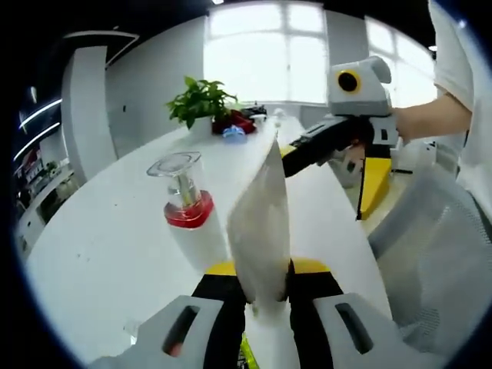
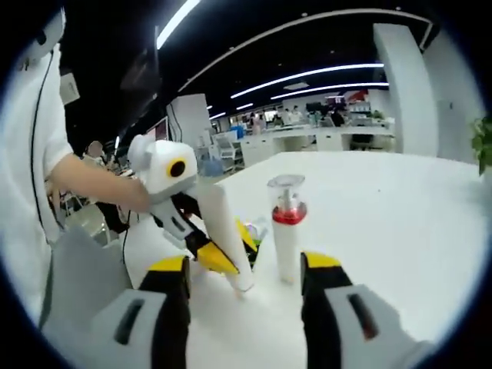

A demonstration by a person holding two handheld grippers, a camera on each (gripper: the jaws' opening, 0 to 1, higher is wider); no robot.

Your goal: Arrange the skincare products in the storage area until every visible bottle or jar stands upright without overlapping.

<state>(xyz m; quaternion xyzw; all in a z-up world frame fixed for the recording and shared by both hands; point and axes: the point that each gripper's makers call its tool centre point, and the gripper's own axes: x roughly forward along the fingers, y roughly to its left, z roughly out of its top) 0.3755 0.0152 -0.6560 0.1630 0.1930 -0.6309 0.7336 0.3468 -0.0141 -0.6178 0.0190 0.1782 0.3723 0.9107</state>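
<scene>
A white squeeze tube (image 1: 261, 219) stands tilted on the white table (image 1: 100, 246), and my left gripper (image 1: 265, 270) is shut on its lower end. Just to its left a white bottle (image 1: 187, 211) with a red collar and a clear cap stands upright. My right gripper (image 1: 289, 158) reaches in from the right, its tips close by the tube's upper edge. In the right gripper view my right gripper (image 2: 246, 275) is open and wide, with the tube (image 2: 223, 231) and the bottle (image 2: 286, 231) ahead of its jaws. There the left gripper (image 2: 231, 250) clamps the tube from the left.
A potted plant (image 1: 201, 100) with small red and blue items beside it sits at the table's far end. A grey mesh chair (image 1: 430, 254) and a yellow panel (image 1: 374, 184) lie past the right edge. The person's arm (image 2: 92, 181) holds the left gripper.
</scene>
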